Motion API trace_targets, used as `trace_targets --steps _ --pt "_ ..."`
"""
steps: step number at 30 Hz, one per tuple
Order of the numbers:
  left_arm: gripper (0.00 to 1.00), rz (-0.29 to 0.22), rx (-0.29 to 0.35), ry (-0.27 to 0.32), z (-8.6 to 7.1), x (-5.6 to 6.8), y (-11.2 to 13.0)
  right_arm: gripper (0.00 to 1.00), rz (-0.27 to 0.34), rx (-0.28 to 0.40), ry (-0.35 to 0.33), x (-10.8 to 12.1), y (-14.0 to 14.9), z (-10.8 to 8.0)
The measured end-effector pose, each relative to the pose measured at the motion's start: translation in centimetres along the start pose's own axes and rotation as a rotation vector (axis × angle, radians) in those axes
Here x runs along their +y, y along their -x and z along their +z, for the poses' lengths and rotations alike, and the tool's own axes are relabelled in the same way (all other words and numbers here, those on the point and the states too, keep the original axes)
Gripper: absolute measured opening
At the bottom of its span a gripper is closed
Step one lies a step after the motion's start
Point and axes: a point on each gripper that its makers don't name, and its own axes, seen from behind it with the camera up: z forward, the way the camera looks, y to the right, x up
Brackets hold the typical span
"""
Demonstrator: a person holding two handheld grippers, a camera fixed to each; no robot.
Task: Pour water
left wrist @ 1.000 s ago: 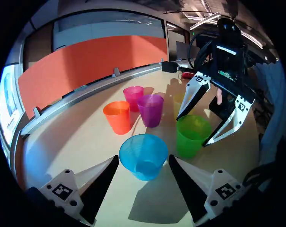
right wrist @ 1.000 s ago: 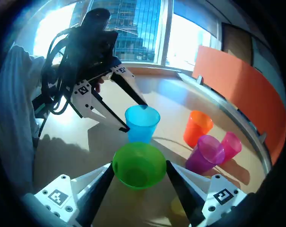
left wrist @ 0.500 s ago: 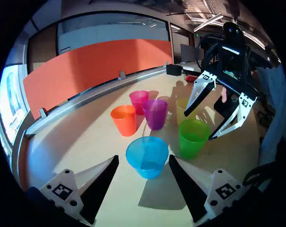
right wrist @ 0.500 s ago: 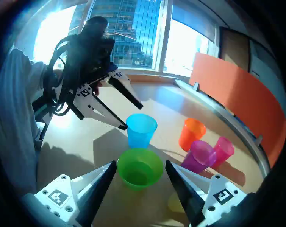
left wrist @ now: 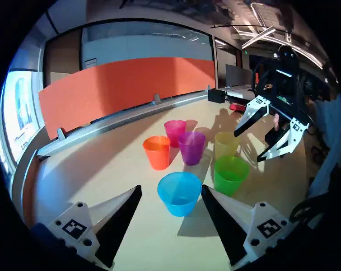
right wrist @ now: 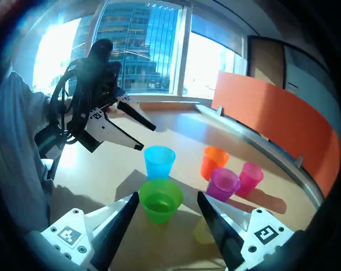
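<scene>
Several coloured plastic cups stand upright on a light wooden table (left wrist: 102, 171). My left gripper (left wrist: 170, 187) is open, and the blue cup (left wrist: 179, 193) stands just beyond its fingertips, untouched. To the right of the blue cup is the green cup (left wrist: 230, 174), with yellow (left wrist: 226, 144), purple (left wrist: 191, 147), pink (left wrist: 175, 132) and orange (left wrist: 156, 152) cups behind. My right gripper (right wrist: 167, 195) is open too, and the green cup (right wrist: 161, 199) sits just past its tips with liquid in the bottom. The blue cup (right wrist: 159, 161) is behind it. The left gripper (right wrist: 147, 138) hovers above, the right gripper (left wrist: 248, 147) opposite.
An orange partition (left wrist: 125, 86) with a metal rail (left wrist: 125, 118) runs along the table's far edge. Large windows (right wrist: 138, 49) lie behind the person's sleeve (right wrist: 16, 153). A black box (left wrist: 215, 95) and a red item (left wrist: 237, 106) lie at the far end. Orange (right wrist: 214, 161), purple (right wrist: 222, 184) and pink (right wrist: 250, 178) cups cluster right.
Both grippers have drawn back and up from the cups. The blue and green cups, earlier between the fingers, now stand beyond the tips. The cups stayed in place.
</scene>
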Motion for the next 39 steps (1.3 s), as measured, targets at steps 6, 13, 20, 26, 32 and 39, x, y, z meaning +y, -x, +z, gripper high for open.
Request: trace_targets --steps 6,13,20,26,32,39 --pt "0.98 -0.036 0.05 -0.051 -0.8 -1.0 -0.9 1.0 0.037 0.047 0.06 0.9 -0.3 -2.2" --pt "0.98 -0.066 0.118 -0.131 -1.7 -2.6 -2.3 1.0 0.079 0.094 0.146 2.4 -0.4 -4.5" --pt "0.98 -0.084 0.194 -0.2 -2.5 -3.7 -4.0 1.0 0.126 0.148 0.268 5.1 -0.3 -6.3" --pt "0.98 -0.096 0.259 -0.265 -3.1 -4.7 -5.3 1.0 0.178 0.211 0.399 7.9 -0.5 -8.2" --pt "0.98 -0.093 0.306 -0.323 -3.6 -5.3 -6.1 1.0 0.218 0.268 0.537 10.9 -0.2 -10.6" --pt "0.98 -0.104 0.35 -0.384 -4.4 -5.8 -6.7 1.0 0.259 0.342 0.704 14.1 0.1 -13.9"
